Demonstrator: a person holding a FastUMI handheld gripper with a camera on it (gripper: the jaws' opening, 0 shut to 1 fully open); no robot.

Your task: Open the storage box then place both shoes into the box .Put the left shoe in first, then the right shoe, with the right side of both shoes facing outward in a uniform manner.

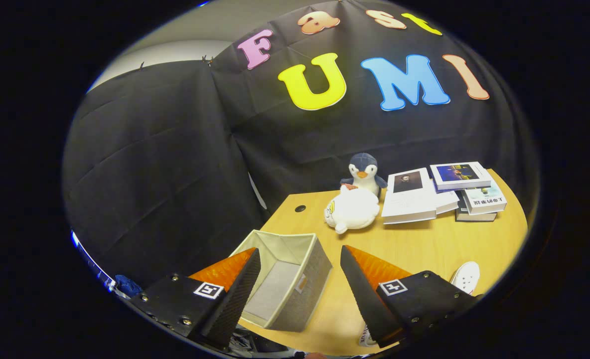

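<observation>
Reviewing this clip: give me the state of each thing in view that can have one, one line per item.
storage box: open, nothing visible inside, upright on the table.
gripper: open, fingers spread, holding nothing, box between and just beyond them.
white shoe: on the table beside the right finger, outside the box, mostly hidden.
books: closed, stacked loosely.
white plush: lying on the table.
penguin plush: upright behind it.

even bright light | sharp focus | strong fisheye bending at edges
</observation>
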